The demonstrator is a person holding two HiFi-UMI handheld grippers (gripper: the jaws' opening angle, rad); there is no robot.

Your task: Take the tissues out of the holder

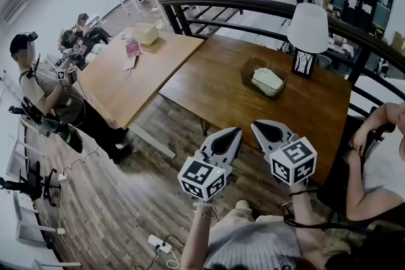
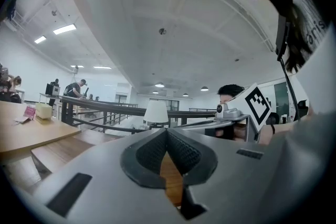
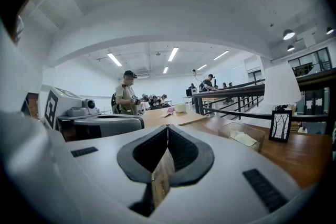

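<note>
Left tool point(image 1: 235, 132), right tool point(image 1: 255, 126): both pressed together; one tissue holder point(image 1: 248, 76), one lamp point(image 1: 308, 28).

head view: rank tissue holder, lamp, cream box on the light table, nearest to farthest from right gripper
From the right gripper:
1. tissue holder, just ahead on the dark table
2. lamp, behind the holder, to the right
3. cream box, far left on the light table

We're seeing bright, even indoor light from the ceiling strip lights point(image 3: 173, 53), with only soft shadows under the desk point(image 1: 221, 79). The right hand-held gripper point(image 3: 168, 128) reads washed-out pale up close. Straight lines bow hard toward every edge, both gripper views fade to black corners, and distant people look soft.
</note>
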